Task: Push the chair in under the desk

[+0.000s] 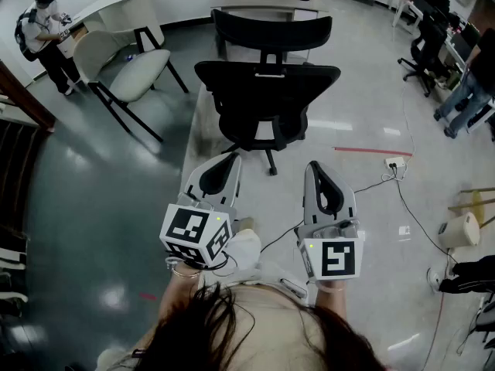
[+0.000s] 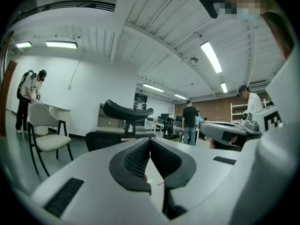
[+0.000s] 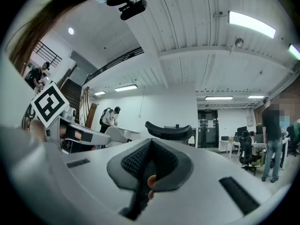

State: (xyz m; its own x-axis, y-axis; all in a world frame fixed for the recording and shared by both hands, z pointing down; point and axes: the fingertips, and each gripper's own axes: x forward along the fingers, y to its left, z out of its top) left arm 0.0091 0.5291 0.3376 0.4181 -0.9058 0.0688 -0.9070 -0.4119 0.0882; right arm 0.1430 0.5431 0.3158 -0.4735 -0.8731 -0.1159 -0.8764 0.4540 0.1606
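A black mesh office chair [image 1: 267, 99] with a curved headrest [image 1: 272, 31] stands in front of me, its back towards me. Beyond it is a grey desk [image 1: 263, 5]. My left gripper [image 1: 232, 157] and right gripper [image 1: 312, 165] are held side by side short of the chair, both shut with nothing between the tips and not touching it. In the left gripper view the chair headrest [image 2: 127, 110] rises above the closed left gripper [image 2: 149, 139]. In the right gripper view the same headrest [image 3: 168, 129] shows above the closed right gripper [image 3: 150, 141].
A white chair [image 1: 128, 72] on black legs stands at the left by a white table [image 1: 116, 2], where a person [image 1: 46, 33] stands. Cables and a power strip [image 1: 395, 163] lie on the floor to the right. More office chairs [image 1: 425, 52] and a person [image 1: 472, 83] are at far right.
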